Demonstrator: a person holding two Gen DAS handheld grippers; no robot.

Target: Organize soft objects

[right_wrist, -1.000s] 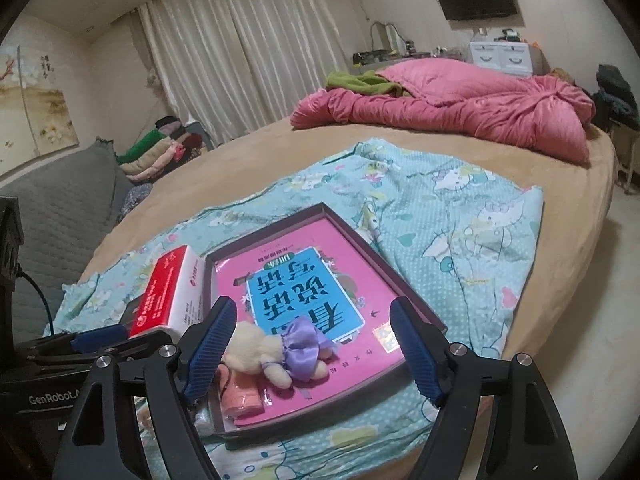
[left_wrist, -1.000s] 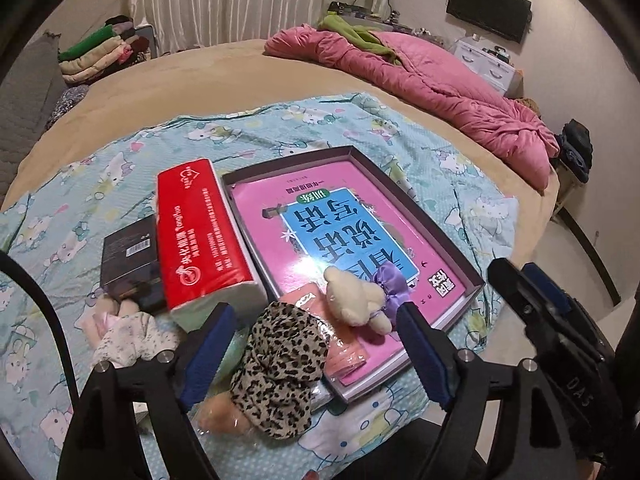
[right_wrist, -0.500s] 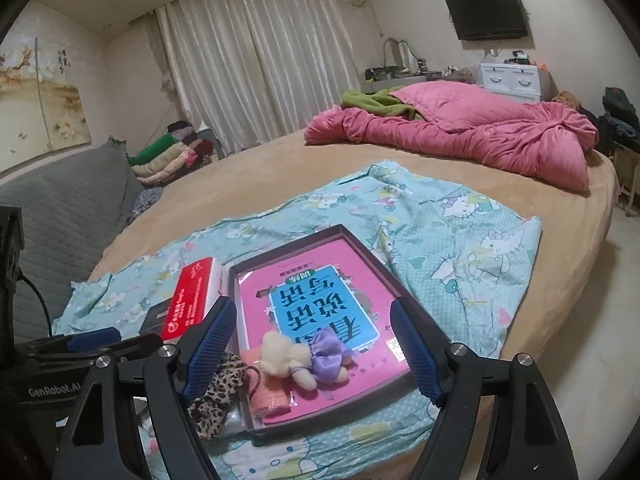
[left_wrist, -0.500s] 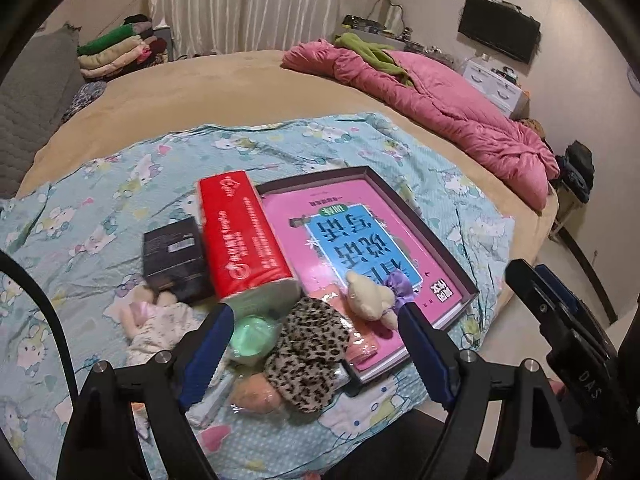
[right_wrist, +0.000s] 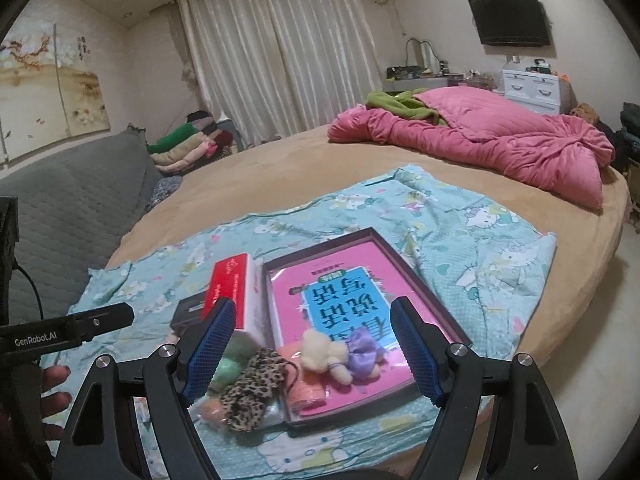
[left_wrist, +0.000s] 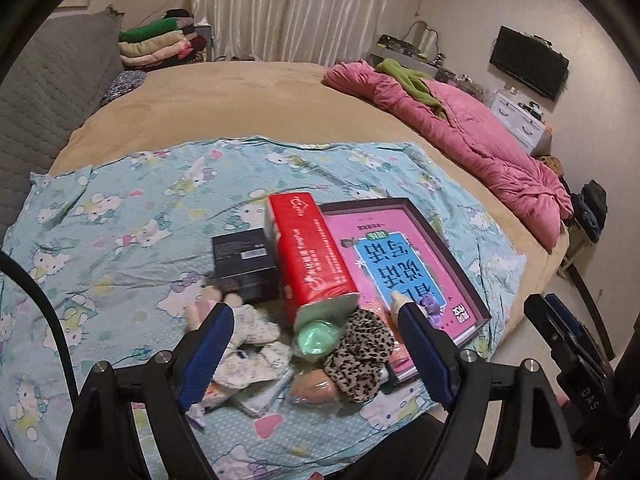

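— What are your fingers doing right now?

— Both pairs stand wide apart with nothing between them. My left gripper [left_wrist: 316, 344] and my right gripper [right_wrist: 310, 346] have pulled up and back from the heap over the last second, so more of the bed shows than before.

— And the soft things?

— Nearest me, on the cartoon-print sheet [left_wrist: 120, 232]: the leopard scrunchie [left_wrist: 358, 354], a peach sponge [left_wrist: 314, 388] against it, a green puff [left_wrist: 316, 338] and a floral cloth [left_wrist: 250, 340] to the left. Just beyond, the little plush bear [right_wrist: 324, 354] with its purple bow lies inside the shallow box [right_wrist: 436, 304] (on the pink book), beside a peach roll [right_wrist: 306, 392].

— Further out?

— The red tissue pack [left_wrist: 308, 252] and a black carton [left_wrist: 244, 268], then the pink quilt [right_wrist: 480, 140] at the far side.

— Meaning?

— Nothing has been lifted; I judge this a step back to choose the first piece, the sorting hardly begun.
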